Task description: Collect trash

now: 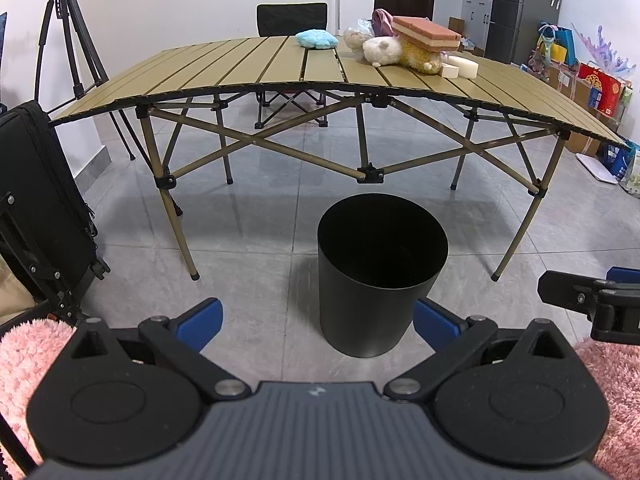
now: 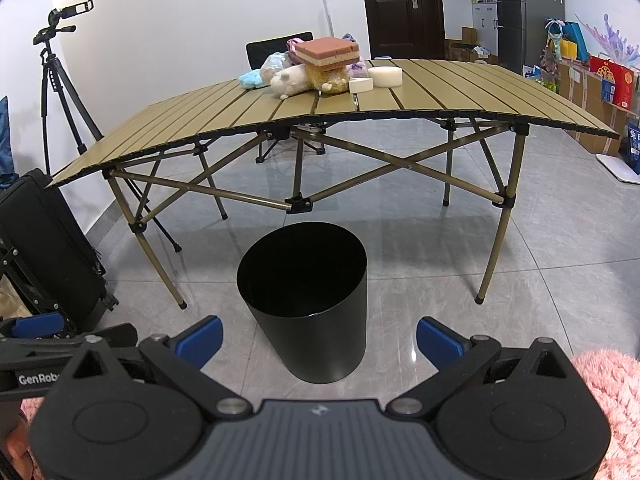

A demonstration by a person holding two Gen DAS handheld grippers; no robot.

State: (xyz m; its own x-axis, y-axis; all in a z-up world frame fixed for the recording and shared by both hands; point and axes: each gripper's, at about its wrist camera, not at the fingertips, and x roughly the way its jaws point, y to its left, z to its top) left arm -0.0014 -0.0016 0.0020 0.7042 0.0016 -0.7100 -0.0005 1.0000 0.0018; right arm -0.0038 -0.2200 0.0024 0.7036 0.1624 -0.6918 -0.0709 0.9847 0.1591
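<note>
- The black bin (image 1: 382, 272) stands upright on the floor just in front of the bench (image 1: 240, 68), and nothing can be made out in its dark inside; judged from this, no trash has been collected yet.
- The things to be sorted are heaped on the far side of the bench from the bin: a blue fluffy piece (image 1: 317, 39), a white plush toy (image 1: 382, 51), a yellow plush toy (image 1: 420, 58) under a layered sponge block (image 1: 426, 34), and two white foam discs (image 1: 460, 68).
- The left gripper (image 1: 316, 322) is held low, near the bin, its jaws wide and empty.
- The right gripper (image 2: 319, 338) is held likewise, jaws wide, nothing between them.
- All of the picking and dropping appears to be left to do; which items count as trash cannot be told.
</note>
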